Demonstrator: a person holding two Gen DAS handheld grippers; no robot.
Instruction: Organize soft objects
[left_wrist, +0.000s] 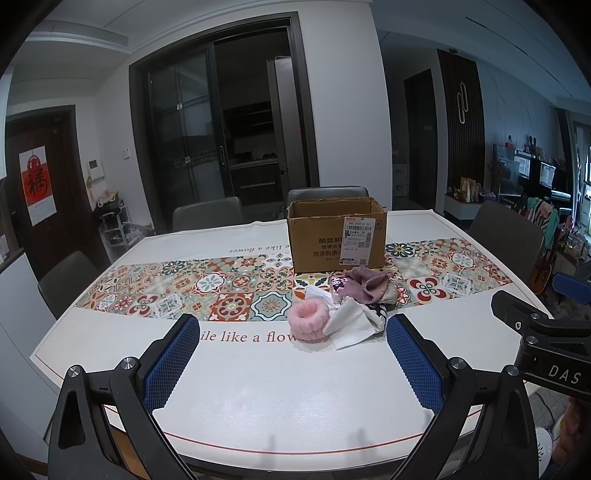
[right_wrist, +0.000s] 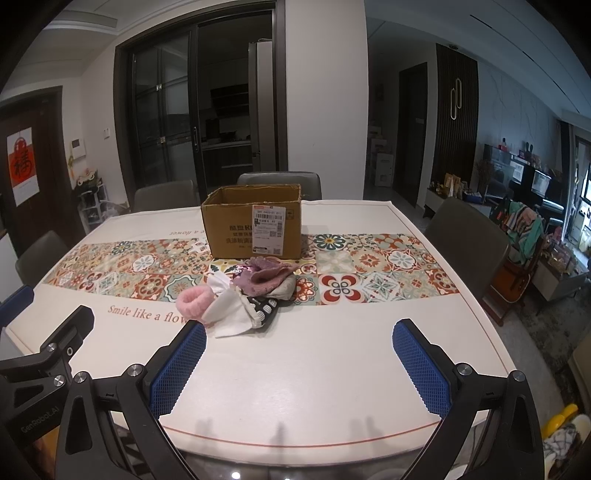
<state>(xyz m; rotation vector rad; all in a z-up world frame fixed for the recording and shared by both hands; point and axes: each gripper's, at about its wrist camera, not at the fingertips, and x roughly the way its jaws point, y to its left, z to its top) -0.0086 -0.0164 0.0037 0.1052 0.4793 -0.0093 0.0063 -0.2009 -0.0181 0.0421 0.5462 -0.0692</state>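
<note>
A pile of soft things lies mid-table: a fluffy pink band (left_wrist: 307, 323) (right_wrist: 192, 300), a white cloth (left_wrist: 351, 325) (right_wrist: 231, 314), a purple knit piece (left_wrist: 369, 284) (right_wrist: 267, 275) and a black-and-white patterned item (right_wrist: 264, 308). An open cardboard box (left_wrist: 336, 236) (right_wrist: 253, 225) stands just behind the pile. My left gripper (left_wrist: 291, 332) is open and empty, above the near table edge, short of the pile. My right gripper (right_wrist: 299, 338) is open and empty, to the pile's right and nearer. The right gripper's body also shows in the left wrist view (left_wrist: 546, 347).
The table (left_wrist: 258, 398) (right_wrist: 314, 387) has a white cloth with a tiled flower band. Grey chairs stand around it, at the far side (left_wrist: 207, 218), left (left_wrist: 66, 280) and right (right_wrist: 465, 236). Shelves and clutter fill the room at right.
</note>
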